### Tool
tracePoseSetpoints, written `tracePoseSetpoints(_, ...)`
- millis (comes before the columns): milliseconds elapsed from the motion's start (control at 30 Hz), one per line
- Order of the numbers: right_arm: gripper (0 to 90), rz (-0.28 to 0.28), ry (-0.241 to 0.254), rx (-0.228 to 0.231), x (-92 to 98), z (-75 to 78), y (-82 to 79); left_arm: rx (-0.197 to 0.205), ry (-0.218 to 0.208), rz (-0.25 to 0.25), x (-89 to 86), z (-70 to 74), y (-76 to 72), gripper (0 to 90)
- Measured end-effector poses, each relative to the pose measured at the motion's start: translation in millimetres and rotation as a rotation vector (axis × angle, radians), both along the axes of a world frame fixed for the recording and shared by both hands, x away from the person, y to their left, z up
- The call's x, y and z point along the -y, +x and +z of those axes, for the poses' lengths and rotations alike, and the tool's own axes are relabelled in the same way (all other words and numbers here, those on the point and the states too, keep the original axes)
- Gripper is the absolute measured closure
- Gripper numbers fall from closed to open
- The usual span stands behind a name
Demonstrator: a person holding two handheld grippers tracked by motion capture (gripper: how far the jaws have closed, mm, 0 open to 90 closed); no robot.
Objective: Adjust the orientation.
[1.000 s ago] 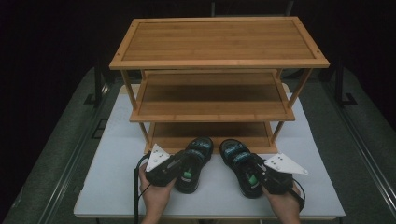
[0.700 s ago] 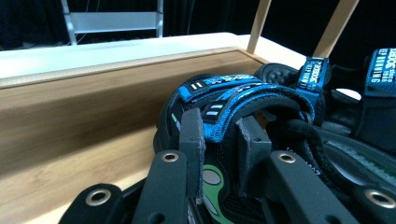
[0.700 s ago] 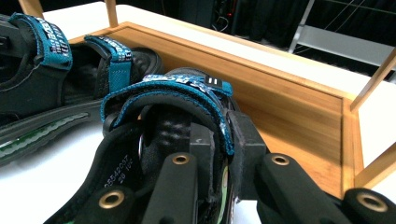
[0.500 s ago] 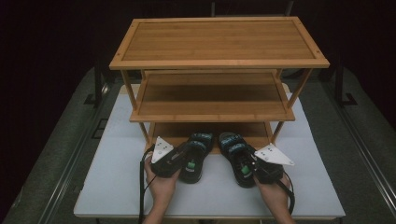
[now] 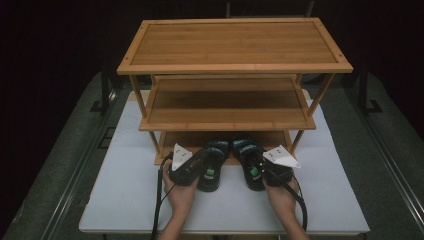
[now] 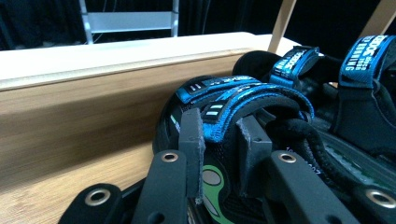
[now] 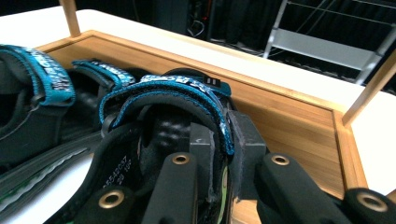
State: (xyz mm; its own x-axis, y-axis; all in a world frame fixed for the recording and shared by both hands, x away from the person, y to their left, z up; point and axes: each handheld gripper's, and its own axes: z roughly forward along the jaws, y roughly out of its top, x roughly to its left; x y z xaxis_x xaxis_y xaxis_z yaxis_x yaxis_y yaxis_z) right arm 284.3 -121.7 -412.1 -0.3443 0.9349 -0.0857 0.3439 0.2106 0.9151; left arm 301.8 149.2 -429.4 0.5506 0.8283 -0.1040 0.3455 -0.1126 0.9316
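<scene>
Fingers (image 6: 191,140) on sandals (image 5: 215,162), bottom shelf (image 5: 190,140)

Both hands are now farther forward than a second ago. The left sandal (image 5: 212,162) and right sandal (image 5: 250,160), clamped in the left gripper (image 5: 197,167) and right gripper (image 5: 262,167), now reach with their toes onto the rack's bottom shelf (image 5: 190,140).

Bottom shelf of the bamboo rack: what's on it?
The toe ends of two black-and-blue sandals, left sandal and right sandal, rest on the bottom shelf, heels on the white table. The middle shelf covers the rest of the bottom shelf.
</scene>
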Motion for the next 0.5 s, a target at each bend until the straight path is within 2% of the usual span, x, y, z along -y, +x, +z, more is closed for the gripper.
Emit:
tracePoseSetpoints(333, 80.4, -0.047, 0.040, -0.008, -4.5, -7.1, 5.9, -0.001, -0.016, 0.019, 2.7, -2.2, 0.7, 74.2)
tracePoseSetpoints(433, 80.4, -0.049, 0.026, -0.003, -8.5, -10.2, 6.3, -0.001, -0.017, 0.024, 2.9, -2.0, 0.6, 73.9)
tracePoseSetpoints(500, 80.3, -0.058, 0.056, -0.002, -8.1, -11.4, 5.6, -0.006, -0.026, 0.019, 3.1, -2.8, 1.0, 73.7)
